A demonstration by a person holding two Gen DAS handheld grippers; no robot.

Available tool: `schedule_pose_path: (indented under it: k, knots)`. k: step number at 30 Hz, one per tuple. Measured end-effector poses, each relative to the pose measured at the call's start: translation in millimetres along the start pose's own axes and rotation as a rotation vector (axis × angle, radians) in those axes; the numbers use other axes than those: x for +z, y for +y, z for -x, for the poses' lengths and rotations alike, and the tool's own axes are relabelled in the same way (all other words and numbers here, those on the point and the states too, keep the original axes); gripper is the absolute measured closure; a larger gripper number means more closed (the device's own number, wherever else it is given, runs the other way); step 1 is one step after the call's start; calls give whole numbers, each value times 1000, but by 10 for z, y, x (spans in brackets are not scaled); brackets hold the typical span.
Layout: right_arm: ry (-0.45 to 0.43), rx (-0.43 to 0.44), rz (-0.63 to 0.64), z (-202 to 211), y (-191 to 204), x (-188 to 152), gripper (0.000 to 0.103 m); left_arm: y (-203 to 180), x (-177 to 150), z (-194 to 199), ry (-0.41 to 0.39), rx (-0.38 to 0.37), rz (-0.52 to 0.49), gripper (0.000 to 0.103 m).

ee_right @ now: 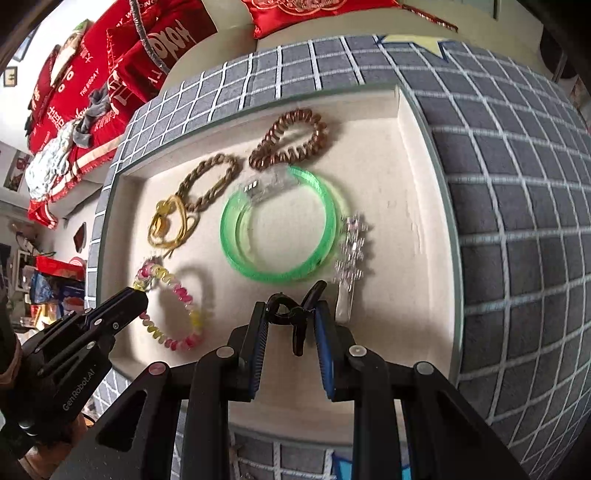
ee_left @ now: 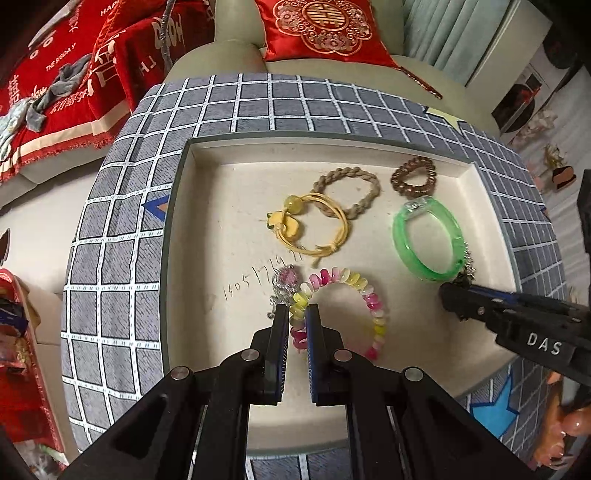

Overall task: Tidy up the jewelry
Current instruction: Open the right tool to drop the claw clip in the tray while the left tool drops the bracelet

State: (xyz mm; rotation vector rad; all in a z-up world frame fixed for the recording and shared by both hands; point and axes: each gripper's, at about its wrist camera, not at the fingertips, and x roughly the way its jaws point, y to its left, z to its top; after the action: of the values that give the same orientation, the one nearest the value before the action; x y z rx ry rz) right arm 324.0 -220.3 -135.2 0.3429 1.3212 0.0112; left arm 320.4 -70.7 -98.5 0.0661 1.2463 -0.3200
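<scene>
A cream tray (ee_left: 207,229) (ee_right: 406,192) holds the jewelry. My left gripper (ee_left: 297,314) is shut on the pink-and-yellow spiral bracelet (ee_left: 369,295) (ee_right: 184,317) at its near left side. A silver charm (ee_left: 282,284) lies just left of it. My right gripper (ee_right: 290,314) (ee_left: 454,299) is shut on a small black hair clip (ee_right: 295,317), just above the tray floor. A green bangle (ee_right: 277,229) (ee_left: 428,236) lies beyond it, with a crystal hair pin (ee_right: 351,254) on its right. Further back lie a yellow hair tie (ee_left: 314,225) (ee_right: 170,221), a braided tan band (ee_left: 351,188) (ee_right: 207,181) and a brown coil tie (ee_left: 413,175) (ee_right: 291,140).
The tray rests on a grey grid-patterned cushion (ee_left: 110,258) (ee_right: 517,184). Behind it are a pale sofa (ee_left: 236,55) and red embroidered pillows (ee_left: 325,26). Red cloth and clutter lie at the left (ee_left: 48,92).
</scene>
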Motion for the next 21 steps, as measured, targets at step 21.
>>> schedule_pose_path:
  k: [21]
  knots:
    - [-20,14,17,48,47,64,42,-138,-66,-22,-27,140,-100,79]
